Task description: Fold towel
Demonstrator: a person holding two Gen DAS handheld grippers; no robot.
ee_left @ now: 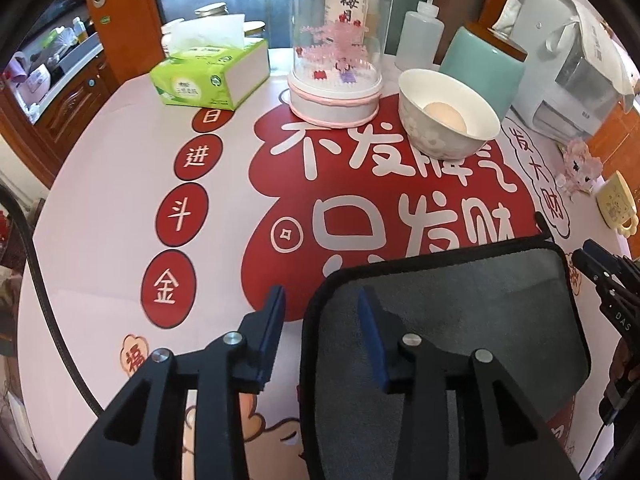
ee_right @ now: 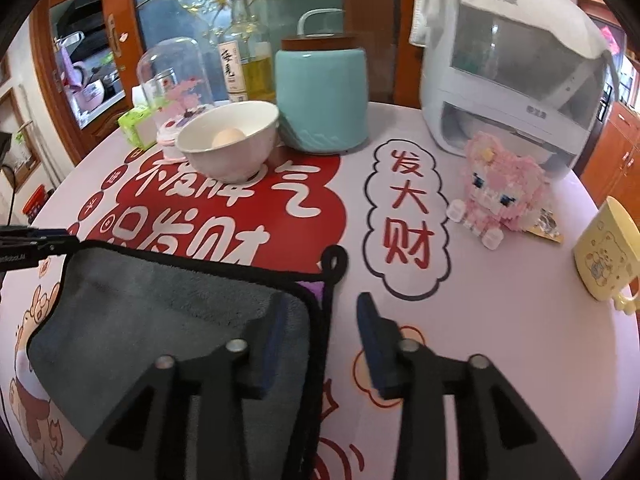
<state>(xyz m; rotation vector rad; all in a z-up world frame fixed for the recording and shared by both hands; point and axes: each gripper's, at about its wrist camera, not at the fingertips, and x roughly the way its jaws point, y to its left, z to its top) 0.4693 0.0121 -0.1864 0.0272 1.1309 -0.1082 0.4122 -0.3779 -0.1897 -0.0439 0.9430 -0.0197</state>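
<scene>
A grey towel with black trim lies on the round table, a top layer folded over the lower one. My left gripper is open, straddling the towel's left edge, its right finger over the cloth. My right gripper is open, straddling the towel's right edge near the black hanging loop. The right gripper also shows in the left wrist view, at the towel's far right corner. The left gripper shows in the right wrist view, at the far left corner.
Behind the towel stand a white bowl with an egg, a teal canister, a glass dome ornament, a tissue box and a white appliance. A pink block figure and a yellow mug sit at the right.
</scene>
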